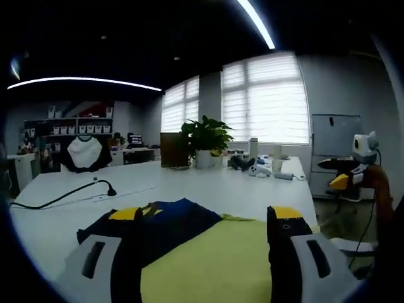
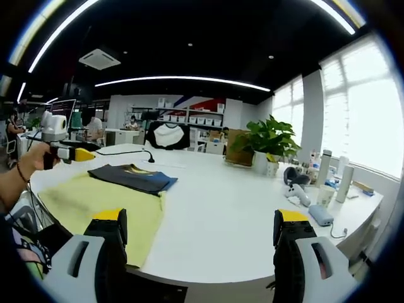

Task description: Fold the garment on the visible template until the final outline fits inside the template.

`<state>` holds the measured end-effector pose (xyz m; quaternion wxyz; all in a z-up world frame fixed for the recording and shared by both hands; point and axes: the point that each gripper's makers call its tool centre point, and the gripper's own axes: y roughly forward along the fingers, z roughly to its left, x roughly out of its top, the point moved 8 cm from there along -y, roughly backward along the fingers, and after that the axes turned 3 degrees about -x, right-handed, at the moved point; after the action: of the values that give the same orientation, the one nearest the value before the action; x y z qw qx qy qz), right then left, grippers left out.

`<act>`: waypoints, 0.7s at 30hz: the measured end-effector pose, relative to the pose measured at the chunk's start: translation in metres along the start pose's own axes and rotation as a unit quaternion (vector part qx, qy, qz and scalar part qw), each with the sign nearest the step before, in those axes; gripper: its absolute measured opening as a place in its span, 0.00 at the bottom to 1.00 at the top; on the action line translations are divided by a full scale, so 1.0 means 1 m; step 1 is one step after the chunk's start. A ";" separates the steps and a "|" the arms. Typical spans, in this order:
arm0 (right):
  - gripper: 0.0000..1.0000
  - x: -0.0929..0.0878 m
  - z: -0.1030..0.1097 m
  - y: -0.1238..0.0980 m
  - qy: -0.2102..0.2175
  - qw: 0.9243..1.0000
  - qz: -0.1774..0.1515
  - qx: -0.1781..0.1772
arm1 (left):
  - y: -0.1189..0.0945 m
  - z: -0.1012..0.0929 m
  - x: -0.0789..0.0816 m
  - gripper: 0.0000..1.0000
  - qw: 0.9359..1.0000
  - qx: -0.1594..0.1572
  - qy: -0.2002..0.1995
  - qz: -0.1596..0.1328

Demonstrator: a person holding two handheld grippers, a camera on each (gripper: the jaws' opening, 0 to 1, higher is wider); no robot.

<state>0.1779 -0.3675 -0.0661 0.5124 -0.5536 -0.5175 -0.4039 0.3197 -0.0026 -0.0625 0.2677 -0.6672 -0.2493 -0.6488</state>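
Risk of dragging dark garment [image 2: 134, 178] off yellow-green template [image 2: 95, 202] on tabletop [image 2: 227, 221], with left tool [image 1: 205, 237] and right tool [image 2: 199, 243] both released, grasping nothing.

The garment [image 2: 134, 177] lies on the template [image 2: 101, 205], which lies on the bench [image 2: 227, 214] near its edge. Behind them stands a potted plant [image 2: 268, 145], with bottles [image 2: 334, 180] to its right.

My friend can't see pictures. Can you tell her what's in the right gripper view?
A folded dark navy garment lies on a yellow-green template mat on a big white table. The right gripper has its fingers spread open, a hand holds the left gripper beyond the mat, and a potted plant stands farther back.
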 end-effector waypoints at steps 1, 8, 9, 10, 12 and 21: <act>0.99 0.001 0.000 0.000 -0.001 1.000 -0.002 0.001 | -0.005 0.001 0.001 0.90 1.000 0.009 0.000 -0.006; 0.99 0.003 0.000 -0.002 -0.001 1.000 -0.009 -0.003 | -0.052 -0.003 0.004 1.00 0.999 0.045 -0.020 -0.011; 0.99 0.003 0.001 -0.002 -0.001 1.000 -0.009 -0.003 | -0.059 -0.006 0.006 1.00 0.999 0.049 -0.017 -0.016; 0.99 0.002 0.001 -0.001 -0.001 1.000 -0.009 -0.003 | -0.065 -0.007 0.008 1.00 0.998 0.055 -0.012 -0.024; 0.99 0.001 0.002 -0.001 -0.003 1.000 -0.007 -0.002 | -0.077 -0.011 0.009 1.00 0.997 0.071 -0.003 -0.033; 0.99 0.001 0.005 -0.001 -0.006 1.000 -0.007 0.003 | -0.121 -0.022 0.011 1.00 0.994 0.101 -0.005 -0.046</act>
<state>0.1765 -0.3622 -0.0659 0.5084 -0.5507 -0.5256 -0.4025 0.2218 0.0707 -0.0475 0.3023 -0.6275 -0.3456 -0.6288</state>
